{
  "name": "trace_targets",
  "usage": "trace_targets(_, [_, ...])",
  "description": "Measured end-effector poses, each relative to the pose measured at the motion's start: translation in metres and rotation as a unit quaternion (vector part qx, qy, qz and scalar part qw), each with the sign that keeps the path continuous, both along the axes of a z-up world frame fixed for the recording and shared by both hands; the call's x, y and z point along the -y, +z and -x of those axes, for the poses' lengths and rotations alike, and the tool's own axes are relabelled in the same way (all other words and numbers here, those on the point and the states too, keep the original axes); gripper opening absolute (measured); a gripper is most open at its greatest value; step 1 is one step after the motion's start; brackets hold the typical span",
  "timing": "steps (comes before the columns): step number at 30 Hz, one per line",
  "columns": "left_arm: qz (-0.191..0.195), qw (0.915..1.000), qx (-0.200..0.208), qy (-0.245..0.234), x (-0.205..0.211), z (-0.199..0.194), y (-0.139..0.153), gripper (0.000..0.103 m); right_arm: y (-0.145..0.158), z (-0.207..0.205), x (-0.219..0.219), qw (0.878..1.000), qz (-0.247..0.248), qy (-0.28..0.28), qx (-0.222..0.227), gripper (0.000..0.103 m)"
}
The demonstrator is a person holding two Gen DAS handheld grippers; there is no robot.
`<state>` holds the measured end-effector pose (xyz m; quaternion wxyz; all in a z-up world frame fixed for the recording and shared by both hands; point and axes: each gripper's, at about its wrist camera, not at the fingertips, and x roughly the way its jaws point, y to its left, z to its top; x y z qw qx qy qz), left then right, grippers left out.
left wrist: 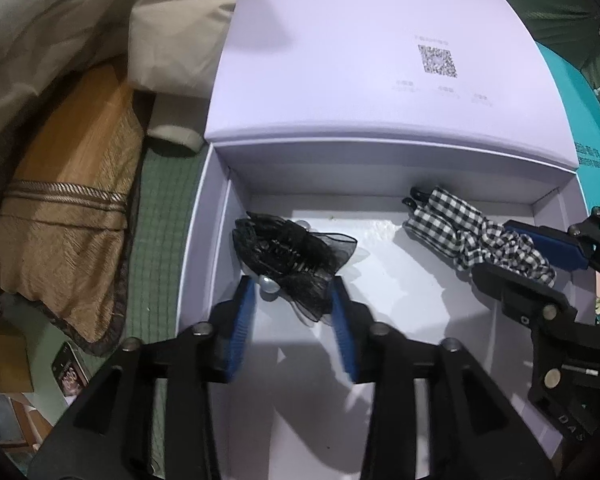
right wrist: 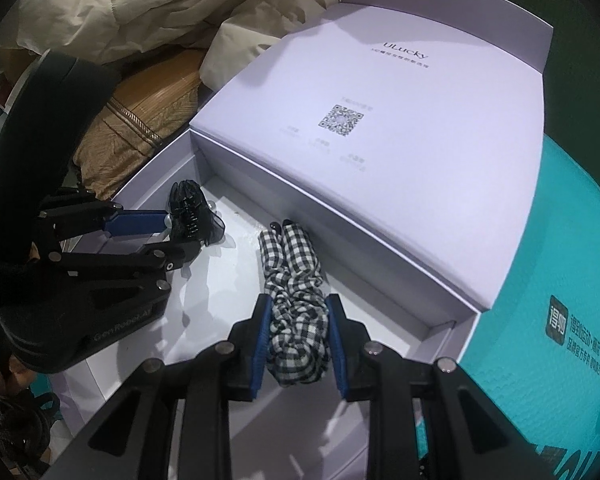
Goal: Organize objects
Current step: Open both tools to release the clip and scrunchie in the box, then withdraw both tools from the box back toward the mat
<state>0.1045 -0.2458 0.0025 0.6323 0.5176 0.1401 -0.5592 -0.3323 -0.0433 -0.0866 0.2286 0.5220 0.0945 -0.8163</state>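
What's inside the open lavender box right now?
Two hair clips: a black lace one at the left gripper, a gingham one at the right gripper. The floor beneath both grippers is hidden.

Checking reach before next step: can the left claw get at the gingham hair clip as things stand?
Probably not: the right claw already straddles the gingham hair clip, blocking the near end, and the left claw is around the black lace bow clip.
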Motion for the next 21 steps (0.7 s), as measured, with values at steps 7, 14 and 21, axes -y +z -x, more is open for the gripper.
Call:
trace_targets(7, [0.006, 0.9997, 0.003, -0.022, -0.01, 0.011, -0.001, 0.073, 0.004, -0.003, -0.004, 1.0, -0.002, -0.01, -0.003, 0.03])
trace_targets(14, [0.058, 0.998, 0.02, -0.014, -0.029, 0.017, 0.013, 0.073, 0.016, -0.011, -0.012, 1.0, -0.01, -0.021, -0.015, 0.035])
trace_targets(21, [0.083, 0.9965, 0.007, 0.004, -0.035, 0.02, 0.042, 0.073, 0.04, -0.025, -0.015, 0.999, -0.004, -0.028, -0.032, 0.04])
